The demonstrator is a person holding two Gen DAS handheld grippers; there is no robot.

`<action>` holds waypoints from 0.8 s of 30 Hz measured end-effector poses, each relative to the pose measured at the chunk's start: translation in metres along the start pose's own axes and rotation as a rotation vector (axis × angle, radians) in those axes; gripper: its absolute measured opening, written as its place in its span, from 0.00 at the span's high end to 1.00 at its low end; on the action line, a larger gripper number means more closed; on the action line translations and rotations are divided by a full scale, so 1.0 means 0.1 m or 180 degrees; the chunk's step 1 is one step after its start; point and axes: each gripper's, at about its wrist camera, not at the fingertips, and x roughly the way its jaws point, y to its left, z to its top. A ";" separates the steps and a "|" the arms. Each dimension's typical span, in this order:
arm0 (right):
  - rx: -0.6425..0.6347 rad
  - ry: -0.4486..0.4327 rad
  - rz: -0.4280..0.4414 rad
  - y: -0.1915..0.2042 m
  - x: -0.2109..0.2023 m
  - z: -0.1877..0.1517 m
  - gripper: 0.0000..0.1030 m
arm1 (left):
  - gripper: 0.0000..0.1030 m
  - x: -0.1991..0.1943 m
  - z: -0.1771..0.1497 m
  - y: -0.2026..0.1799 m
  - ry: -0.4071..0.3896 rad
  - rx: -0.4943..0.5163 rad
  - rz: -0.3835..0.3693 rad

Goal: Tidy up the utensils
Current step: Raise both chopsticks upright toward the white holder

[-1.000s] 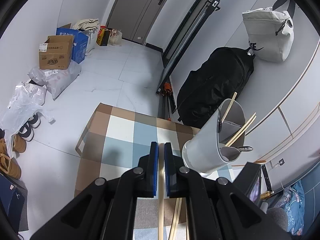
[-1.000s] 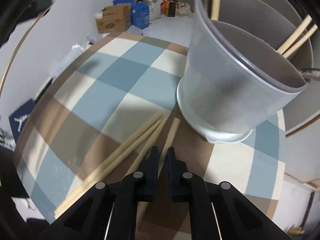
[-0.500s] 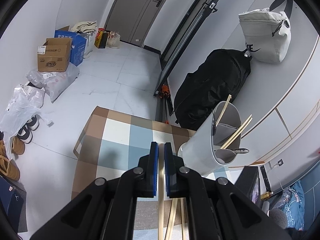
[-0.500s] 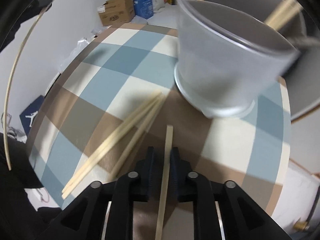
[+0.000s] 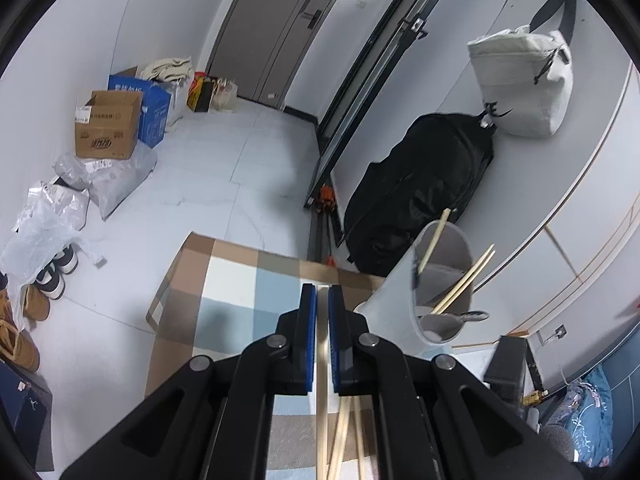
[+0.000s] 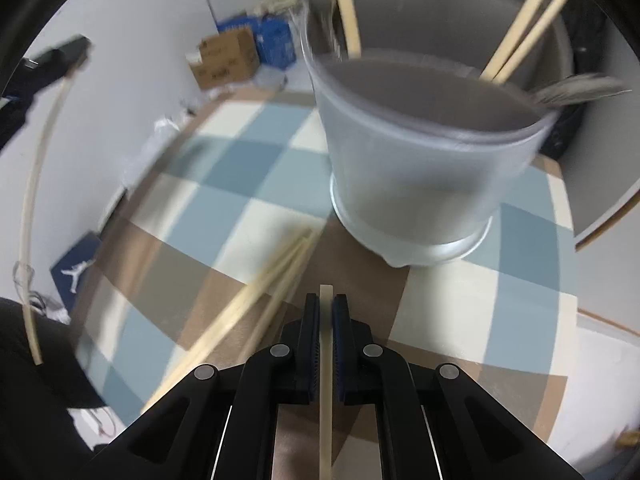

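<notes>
Left wrist view, from left to right: a brown cardboard box (image 5: 107, 125) and a blue carton (image 5: 149, 113) stand against the far wall beside crumpled clear plastic bags (image 5: 44, 220) on the pale tiled floor (image 5: 224, 184). Nearer the camera, the left claw (image 5: 322, 312) is high above the worktop covered in a blue, cream and brown checked cloth (image 5: 236, 292), its blue-padded fingers (image 5: 307, 340) pinching a pale wooden chopstick (image 5: 322, 380) that runs back between them. Two more loose wooden chopsticks (image 5: 343, 440) lie on the cloth below. To the right stands a tall grey plastic utensil holder (image 5: 424, 292) with chopsticks and a metal spoon handle (image 5: 474, 315) poking over its rim. Behind it, a black backpack (image 5: 416, 196) leans on the wall, and a light grey bag (image 5: 520, 84) hangs above.

Right wrist view, blurred, from left to right: the left claw's chopstick (image 6: 34, 216) curves down the frame's edge. A pair of loose chopsticks (image 6: 248, 304) lies diagonally on the checked cloth (image 6: 216, 184). At centre, the right claw (image 6: 326, 312) is pressed on a second pale chopstick (image 6: 326, 360), whose squared tip shows just past the fingers. Directly ahead and slightly right, the grey holder (image 6: 424, 176) stands near the tip but apart from it, holding three upright chopsticks (image 6: 520, 24) and the spoon (image 6: 580, 90).
</notes>
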 end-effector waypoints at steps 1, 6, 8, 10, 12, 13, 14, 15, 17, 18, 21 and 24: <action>-0.0012 -0.0102 0.0013 0.00 -0.11 -0.02 0.94 | 0.98 -0.03 0.02 -0.02 -0.0044 -0.0001 -0.0030; -0.0006 -0.0668 0.0122 -0.01 -0.60 -0.03 0.94 | 0.98 -0.13 0.11 -0.22 -0.0295 0.0209 -0.0037; 0.0057 -0.0947 0.0211 -0.04 -0.81 0.00 0.94 | 0.98 -0.14 0.16 -0.28 -0.0361 0.0223 -0.0046; 0.0098 -0.1152 0.0253 -0.04 -0.93 0.07 0.94 | 0.98 -0.15 0.19 -0.32 -0.0410 0.0204 -0.0100; 0.0148 -0.1344 0.0299 -0.05 -1.06 0.12 0.94 | 0.98 -0.17 0.23 -0.39 -0.0477 0.0222 -0.0130; 0.0167 -0.1462 0.0324 -0.08 -1.16 0.13 0.94 | 0.98 -0.19 0.24 -0.43 -0.0533 0.0242 -0.0159; 0.0181 -0.1553 0.0334 -0.10 -1.23 0.14 0.94 | 0.98 -0.22 0.26 -0.48 -0.0616 0.0274 -0.0186; 0.0193 -0.1670 0.0349 -0.13 -1.32 0.16 0.94 | 0.98 -0.23 0.28 -0.52 -0.0682 0.0299 -0.0206; 0.0216 -0.1840 0.0371 -0.14 -1.42 0.22 0.94 | 0.98 -0.25 0.33 -0.62 -0.0836 0.0369 -0.0244; 0.0229 -0.1929 0.0371 -0.17 -1.48 0.24 0.94 | 0.98 -0.26 0.36 -0.65 -0.0906 0.0389 -0.0259; 0.0316 -0.2211 0.0404 -0.26 -1.60 0.40 0.94 | 0.98 -0.23 0.45 -0.78 -0.1094 0.0471 -0.0313; 0.0414 -0.2434 0.0425 -0.41 -1.72 0.55 0.94 | 0.98 -0.19 0.53 -0.87 -0.1220 0.0549 -0.0409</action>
